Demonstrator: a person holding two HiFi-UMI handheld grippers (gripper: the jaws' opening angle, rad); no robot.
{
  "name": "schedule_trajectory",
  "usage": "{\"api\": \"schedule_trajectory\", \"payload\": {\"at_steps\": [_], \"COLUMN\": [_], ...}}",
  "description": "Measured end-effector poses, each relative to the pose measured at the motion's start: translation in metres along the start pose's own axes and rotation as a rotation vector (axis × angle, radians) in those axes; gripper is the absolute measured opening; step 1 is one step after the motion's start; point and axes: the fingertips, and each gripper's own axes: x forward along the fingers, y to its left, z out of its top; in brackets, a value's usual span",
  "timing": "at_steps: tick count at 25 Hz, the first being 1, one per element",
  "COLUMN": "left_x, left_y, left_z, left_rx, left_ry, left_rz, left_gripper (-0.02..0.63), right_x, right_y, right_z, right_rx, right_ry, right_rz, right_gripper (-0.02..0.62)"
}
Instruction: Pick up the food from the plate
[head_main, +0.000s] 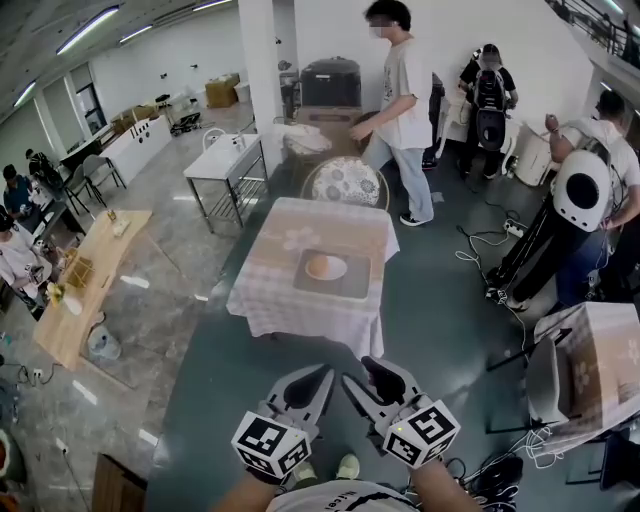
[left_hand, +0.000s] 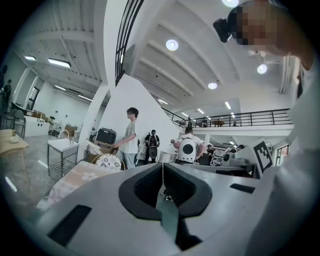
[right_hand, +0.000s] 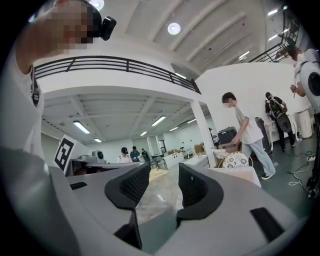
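A pale plate holding a round tan piece of food (head_main: 326, 267) rests on a dark placemat (head_main: 350, 288) on a small table with a checked cloth (head_main: 270, 290), a few steps ahead of me in the head view. Both grippers are held low near my body, well short of the table. My left gripper (head_main: 322, 376) is shut with nothing between its jaws, which meet along one seam in the left gripper view (left_hand: 162, 172). My right gripper (head_main: 362, 372) is open and empty, with a clear gap between its pads (right_hand: 164, 181). The table edge (left_hand: 75, 177) shows beyond the left jaws.
A person (head_main: 400, 110) stands beyond the table beside a round patterned chair (head_main: 345, 183). There is a metal sink stand (head_main: 225, 165) at the back left and a wooden table (head_main: 85, 290) at the left. More people (head_main: 590, 200) and a cloth-covered table (head_main: 600, 370) are at the right, with cables on the floor.
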Motion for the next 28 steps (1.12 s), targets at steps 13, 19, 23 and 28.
{"api": "schedule_trajectory", "payload": {"at_steps": [13, 19, 23, 28], "left_x": [0.024, 0.040, 0.053, 0.071], "left_y": [-0.007, -0.004, 0.005, 0.029], "left_z": [-0.007, -0.004, -0.002, -0.002], "left_rx": [0.019, 0.028, 0.026, 0.021], "left_ry": [0.002, 0.003, 0.002, 0.005], "left_rz": [0.054, 0.056, 0.051, 0.037], "left_gripper": [0.005, 0.006, 0.006, 0.006], "right_x": [-0.016, -0.015, -0.007, 0.016], "right_y": [-0.031, -0.047, -0.060, -0.074], "right_z": [0.008, 0.014, 0.015, 0.014], "right_rx": [-0.003, -0.003, -0.002, -0.007], "right_ry": [-0.044, -0.049, -0.046, -0.040], "right_rz": [-0.010, -0.021, -0.034, -0.050], "right_gripper": [0.041, 0.038, 0.035, 0.032]}}
